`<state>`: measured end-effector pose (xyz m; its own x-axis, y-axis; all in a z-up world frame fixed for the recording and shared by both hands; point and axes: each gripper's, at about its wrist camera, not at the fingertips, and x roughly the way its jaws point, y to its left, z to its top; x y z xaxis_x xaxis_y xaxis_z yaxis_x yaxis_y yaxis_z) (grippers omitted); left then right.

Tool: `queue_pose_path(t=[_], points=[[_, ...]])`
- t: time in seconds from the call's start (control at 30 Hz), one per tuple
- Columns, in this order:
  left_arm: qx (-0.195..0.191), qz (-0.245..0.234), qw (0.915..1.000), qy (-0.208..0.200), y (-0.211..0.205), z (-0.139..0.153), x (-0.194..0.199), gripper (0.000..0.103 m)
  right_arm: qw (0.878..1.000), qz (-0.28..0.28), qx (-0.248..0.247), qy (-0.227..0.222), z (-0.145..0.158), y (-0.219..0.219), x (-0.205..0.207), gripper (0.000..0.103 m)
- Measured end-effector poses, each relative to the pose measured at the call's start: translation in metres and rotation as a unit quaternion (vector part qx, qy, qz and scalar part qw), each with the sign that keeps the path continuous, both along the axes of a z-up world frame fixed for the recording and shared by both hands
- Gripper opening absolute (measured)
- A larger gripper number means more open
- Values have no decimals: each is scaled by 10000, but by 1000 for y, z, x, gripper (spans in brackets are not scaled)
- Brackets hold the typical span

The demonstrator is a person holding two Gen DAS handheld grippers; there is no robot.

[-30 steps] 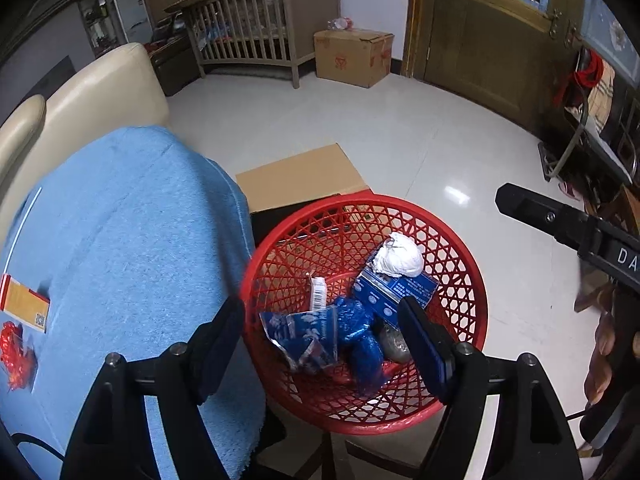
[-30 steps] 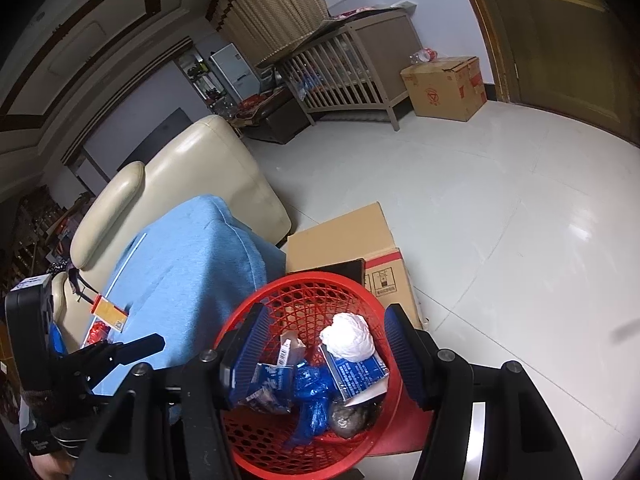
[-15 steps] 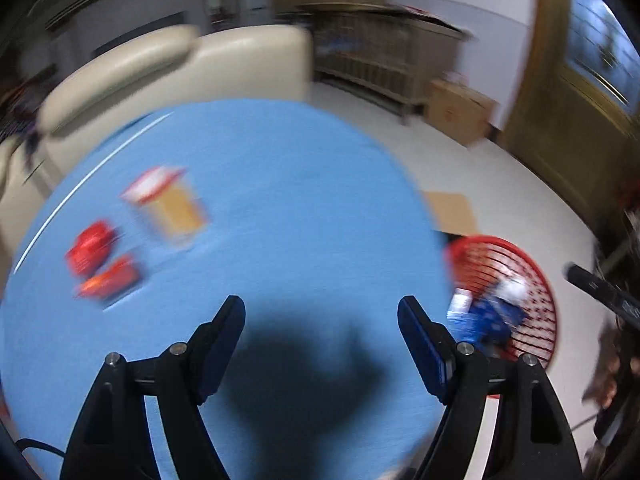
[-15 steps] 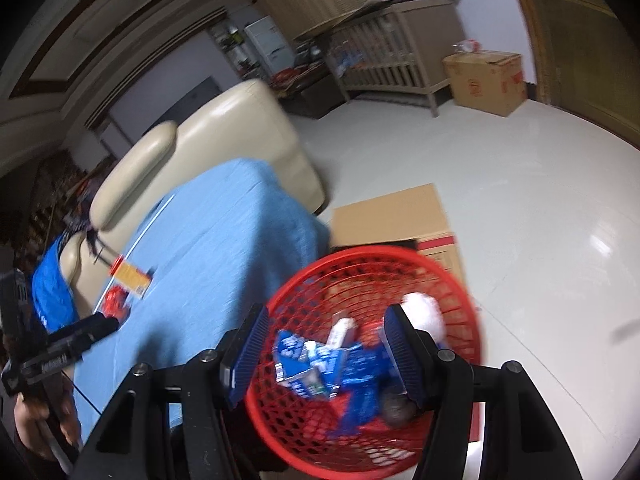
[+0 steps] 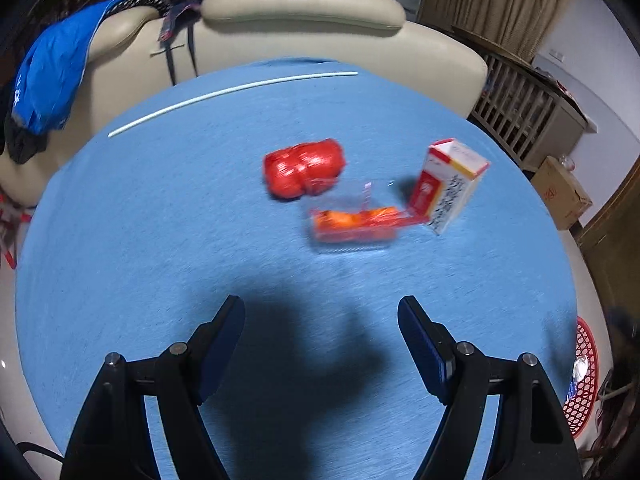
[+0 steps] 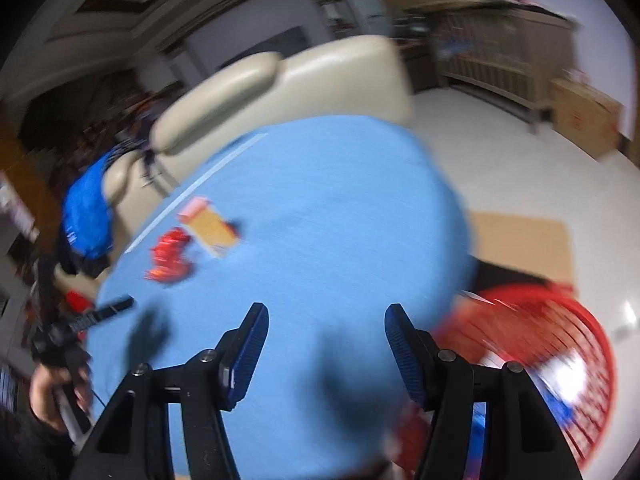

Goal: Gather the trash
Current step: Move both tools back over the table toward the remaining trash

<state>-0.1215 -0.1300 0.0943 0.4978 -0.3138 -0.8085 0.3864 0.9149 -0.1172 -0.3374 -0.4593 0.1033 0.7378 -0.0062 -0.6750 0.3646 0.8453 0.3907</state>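
Trash (image 5: 304,168) on the blue cloth (image 5: 160,220) replaces the basket ahead of the spread, empty left gripper (image 5: 320,344).

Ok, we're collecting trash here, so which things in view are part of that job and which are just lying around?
Part of the job:
- red crumpled wrapper
- clear packet with orange contents
- small carton
- red basket, already holding trash
- left gripper, open and empty
- right gripper, jaws opening, empty

Just lying about:
- white straw-like stick
- blue garment on the sofa
- cardboard box
- crib
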Motion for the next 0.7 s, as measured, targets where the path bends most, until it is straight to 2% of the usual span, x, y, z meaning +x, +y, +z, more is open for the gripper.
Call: queue_pose_path(t=[0.1,0.17,0.3,0.4,0.57,0.7], points=[[16,43,10000,1,13,-5,-1,79,9992,388,12,-75,14,21,69,67],[-12,95,10000,20,24,-5,2,79,9979,596,233,-136,20,33,117,67],[-181,298,9994,81,50,-5,4,79,9972,659,360,-12,23,48,202,67],[-220,396,9989,101,66,-7,7,79,9969,724,235,193,17,58,246,67],[-273,505,9983,122,80,-11,14,79,9936,988,86,545,-2,74,279,67],[-277,547,9981,120,85,-14,19,79,9886,1375,160,599,-13,86,255,68]])
